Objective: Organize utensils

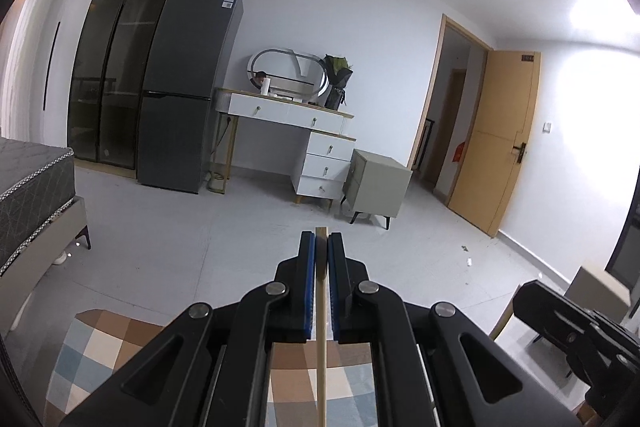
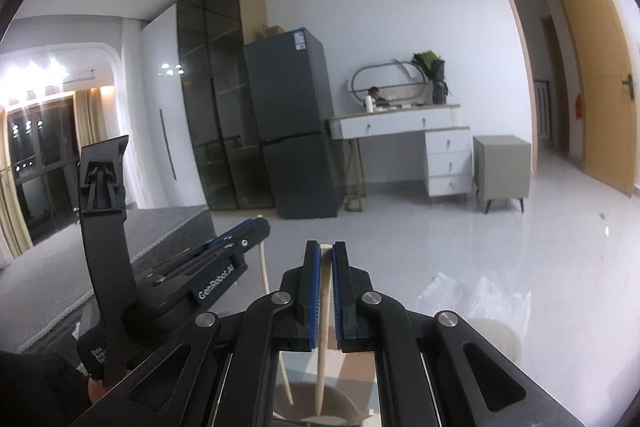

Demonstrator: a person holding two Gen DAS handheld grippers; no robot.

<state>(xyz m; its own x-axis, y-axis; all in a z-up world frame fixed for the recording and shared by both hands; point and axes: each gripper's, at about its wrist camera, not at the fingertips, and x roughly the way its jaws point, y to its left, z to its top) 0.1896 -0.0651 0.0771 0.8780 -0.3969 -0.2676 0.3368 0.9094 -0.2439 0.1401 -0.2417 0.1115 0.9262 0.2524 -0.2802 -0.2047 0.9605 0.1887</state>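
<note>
Left wrist view: left gripper (image 1: pixel 321 241) clamped on a wooden stick (image 1: pixel 321 347), upright over the checkered rug (image 1: pixel 92 343). Right gripper (image 2: pixel 327 251) pinches a second pale wooden utensil (image 2: pixel 323 339), lower end over a round container (image 2: pixel 336 407). Fridge (image 2: pixel 292 123) beyond.

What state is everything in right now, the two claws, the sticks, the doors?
Left gripper: shut on a wooden stick.
Wooden stick: clamped, hanging down.
Right gripper: shut on a pale wooden utensil.
Pale wooden utensil: clamped, lower end inside a round container.
Room door: open.
Fridge: closed.
Dresser drawers: closed.
</note>
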